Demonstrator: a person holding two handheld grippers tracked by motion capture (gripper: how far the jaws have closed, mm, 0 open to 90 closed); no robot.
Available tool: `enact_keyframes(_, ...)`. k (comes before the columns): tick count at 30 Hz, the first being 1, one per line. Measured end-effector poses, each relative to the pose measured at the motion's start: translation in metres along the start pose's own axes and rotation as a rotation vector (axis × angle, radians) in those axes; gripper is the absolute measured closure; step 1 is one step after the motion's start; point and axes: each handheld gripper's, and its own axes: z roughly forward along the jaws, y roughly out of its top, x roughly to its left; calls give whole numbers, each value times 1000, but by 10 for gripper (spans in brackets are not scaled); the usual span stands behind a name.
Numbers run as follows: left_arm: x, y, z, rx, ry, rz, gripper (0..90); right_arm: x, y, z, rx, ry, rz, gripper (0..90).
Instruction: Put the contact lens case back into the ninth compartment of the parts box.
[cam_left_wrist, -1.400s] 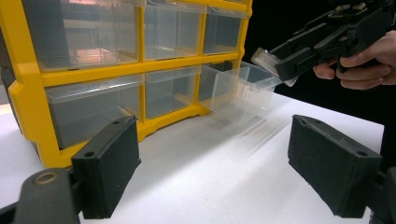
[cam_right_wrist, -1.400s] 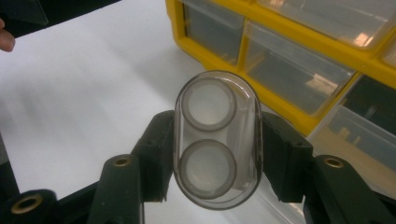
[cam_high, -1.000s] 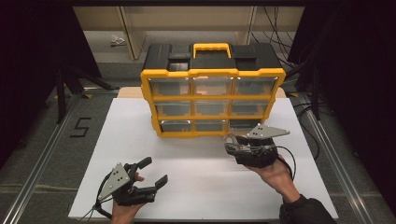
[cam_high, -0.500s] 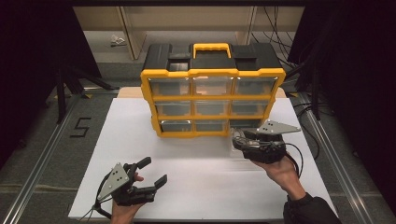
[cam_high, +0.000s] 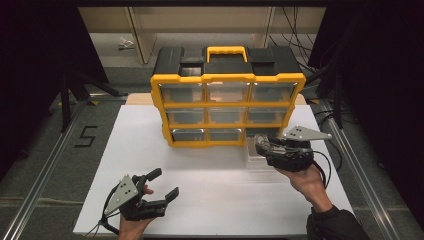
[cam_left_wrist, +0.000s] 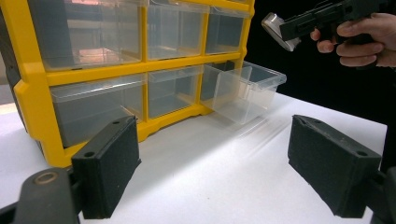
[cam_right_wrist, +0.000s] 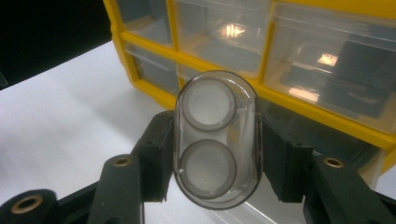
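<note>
white board (cam_high: 200, 165) | floor marking "5" (cam_high: 86, 136) | cables (cam_high: 295, 20)

Only legible mark: black digit "5" (cam_high: 86, 135) on grey floor left of white surface (cam_high: 150, 165). Nothing else readable.

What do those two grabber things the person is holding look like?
Both are black. The left gripper has two chunky black jaws with flat, foamy-looking pads and small brass-coloured rings near the joints. The right gripper looks the same. Each carries a grey three-cornered plate on top and trails a thin black cable. The person wears a dark sleeve on the right arm.
</note>
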Motion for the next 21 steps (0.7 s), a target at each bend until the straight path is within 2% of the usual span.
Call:
enact_keyframes(9,0,0,0,-1,-2,1,163,-9,-2,-2,-15,-27,22,495)
enact_keyframes(21,0,0,0,0,-1,2,163,-20,-10,4,-14,-61,42,495)
